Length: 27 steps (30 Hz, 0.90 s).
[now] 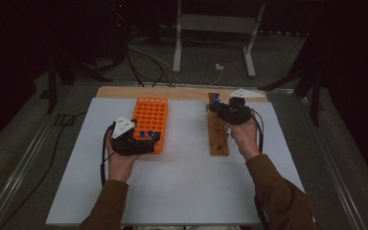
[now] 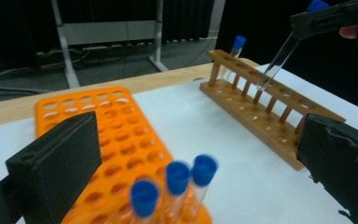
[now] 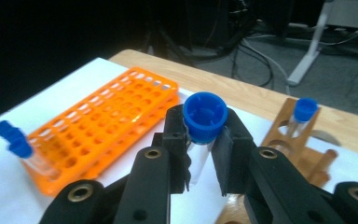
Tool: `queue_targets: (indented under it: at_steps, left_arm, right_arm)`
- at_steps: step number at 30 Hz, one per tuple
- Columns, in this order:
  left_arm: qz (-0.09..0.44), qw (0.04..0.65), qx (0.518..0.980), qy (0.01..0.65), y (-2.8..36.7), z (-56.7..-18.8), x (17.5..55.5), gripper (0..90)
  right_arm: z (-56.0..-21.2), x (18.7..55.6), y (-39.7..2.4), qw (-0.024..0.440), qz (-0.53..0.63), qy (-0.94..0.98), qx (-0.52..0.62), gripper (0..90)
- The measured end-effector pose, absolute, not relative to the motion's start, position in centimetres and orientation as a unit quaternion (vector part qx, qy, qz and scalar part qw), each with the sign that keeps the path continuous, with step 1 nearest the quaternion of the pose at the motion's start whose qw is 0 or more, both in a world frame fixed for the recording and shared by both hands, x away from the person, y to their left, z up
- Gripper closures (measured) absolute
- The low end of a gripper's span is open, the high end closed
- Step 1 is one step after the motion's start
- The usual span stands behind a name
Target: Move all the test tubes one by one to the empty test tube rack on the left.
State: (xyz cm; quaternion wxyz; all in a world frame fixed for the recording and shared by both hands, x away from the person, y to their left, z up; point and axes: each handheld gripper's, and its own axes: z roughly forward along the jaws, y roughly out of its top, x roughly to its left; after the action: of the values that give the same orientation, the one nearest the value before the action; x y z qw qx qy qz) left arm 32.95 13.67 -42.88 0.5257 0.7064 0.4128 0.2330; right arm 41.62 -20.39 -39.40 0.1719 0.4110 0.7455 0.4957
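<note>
An orange tube rack (image 1: pixel 151 117) lies left of centre, with three blue-capped tubes (image 2: pixel 177 179) standing at its near end. My left gripper (image 2: pixel 200 140) is open, one jaw on each side of those tubes without touching them; in the high view my left gripper (image 1: pixel 146 139) sits at the rack's near end. A wooden rack (image 1: pixel 217 136) lies to the right, with one capped tube (image 3: pixel 303 114) standing at its far end. My right gripper (image 3: pixel 204 140) is shut on a blue-capped tube (image 3: pixel 205 116), which hangs tilted above the wooden rack (image 2: pixel 270 116).
A white sheet (image 1: pixel 182 177) covers the wooden tabletop (image 1: pixel 182 92). Beyond the far edge are cables and a grey metal stand (image 1: pixel 215 28) on the floor. The surroundings are dark.
</note>
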Motion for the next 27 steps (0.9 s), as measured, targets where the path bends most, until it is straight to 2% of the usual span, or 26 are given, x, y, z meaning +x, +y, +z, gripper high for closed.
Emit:
queue_targets:
  at_steps: [10,27]
  left_arm:
    - [0.231,0.519,0.724,0.392,9.8,-42.4,33.5,1.3]
    - [0.212,0.496,0.757,0.369,4.8,-43.3,33.9,12.3]
  right_arm:
    - [-39.3,40.5,-19.5,0.154,0.496,0.757,0.396,76.4]
    - [-39.3,37.8,-16.6,0.126,0.481,0.792,0.353,76.2]
